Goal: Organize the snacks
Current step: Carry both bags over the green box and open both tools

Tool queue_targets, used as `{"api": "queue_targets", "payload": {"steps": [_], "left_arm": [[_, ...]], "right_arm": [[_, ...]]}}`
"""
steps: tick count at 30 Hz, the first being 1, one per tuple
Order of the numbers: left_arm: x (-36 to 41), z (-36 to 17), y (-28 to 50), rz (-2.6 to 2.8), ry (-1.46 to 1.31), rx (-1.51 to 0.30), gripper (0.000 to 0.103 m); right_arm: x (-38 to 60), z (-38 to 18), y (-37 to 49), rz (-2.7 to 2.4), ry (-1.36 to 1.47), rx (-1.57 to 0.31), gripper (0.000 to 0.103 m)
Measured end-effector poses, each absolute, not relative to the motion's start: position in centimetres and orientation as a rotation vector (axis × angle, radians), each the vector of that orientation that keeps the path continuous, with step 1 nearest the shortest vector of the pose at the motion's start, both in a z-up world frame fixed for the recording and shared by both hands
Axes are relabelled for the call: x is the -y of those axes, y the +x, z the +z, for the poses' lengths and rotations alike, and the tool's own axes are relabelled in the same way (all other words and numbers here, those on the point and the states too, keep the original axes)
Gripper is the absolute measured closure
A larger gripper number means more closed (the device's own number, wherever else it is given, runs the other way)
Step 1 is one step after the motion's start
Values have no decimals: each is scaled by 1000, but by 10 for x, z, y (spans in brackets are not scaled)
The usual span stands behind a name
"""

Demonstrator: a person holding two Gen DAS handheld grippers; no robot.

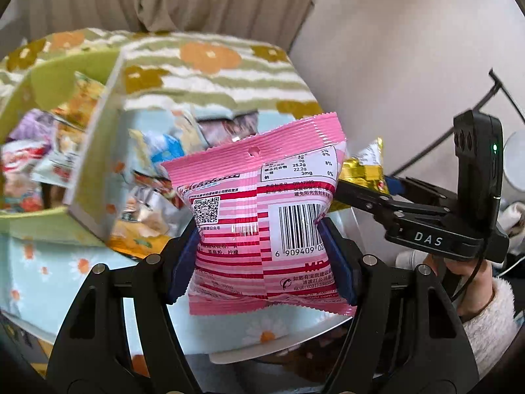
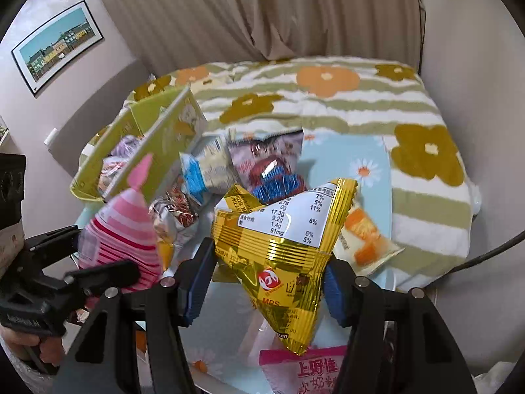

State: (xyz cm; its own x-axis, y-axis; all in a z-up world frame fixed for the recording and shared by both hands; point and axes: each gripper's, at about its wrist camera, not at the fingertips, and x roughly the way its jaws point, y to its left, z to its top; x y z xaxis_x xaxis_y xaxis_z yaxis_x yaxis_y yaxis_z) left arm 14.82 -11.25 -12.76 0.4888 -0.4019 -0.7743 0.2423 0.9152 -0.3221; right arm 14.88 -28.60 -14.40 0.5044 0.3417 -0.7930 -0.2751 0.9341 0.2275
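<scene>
**Snacks held in both grippers, with slips likely near the box**

Snacks are mid-sort: the pink striped packet (image 1: 262, 226) sits pinched in the left gripper (image 1: 262, 256), and the gold packet (image 2: 279, 246) is clamped in the right gripper (image 2: 262, 282). Both hang above the daisy cloth (image 1: 36, 262) near the green box (image 1: 88, 151). Puffy, slick film may squirm free, and 2 grippers this close may collide or tip the box.

The pink packet (image 1: 262, 216) shows barcode digits "6 909409", the gold packet (image 2: 288, 246) "MPS", the right gripper (image 1: 361, 197) "DAS".
</scene>
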Motion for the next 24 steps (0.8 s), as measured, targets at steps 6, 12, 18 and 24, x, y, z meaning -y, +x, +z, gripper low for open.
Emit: {"api": "queue_targets", "payload": {"steps": [6, 12, 18, 24], "left_arm": [[64, -92, 145, -317, -197, -913, 36], [-1, -75, 154, -224, -199, -872, 36], [-74, -74, 179, -167, -187, -876, 36], [-138, -91, 207, -126, -153, -894, 36]], "right_arm": [[267, -107, 150, 406, 63, -917, 47], [218, -80, 159, 462, 67, -858, 47], [146, -69, 180, 517, 83, -831, 47], [77, -76, 203, 541, 100, -841, 47]]}}
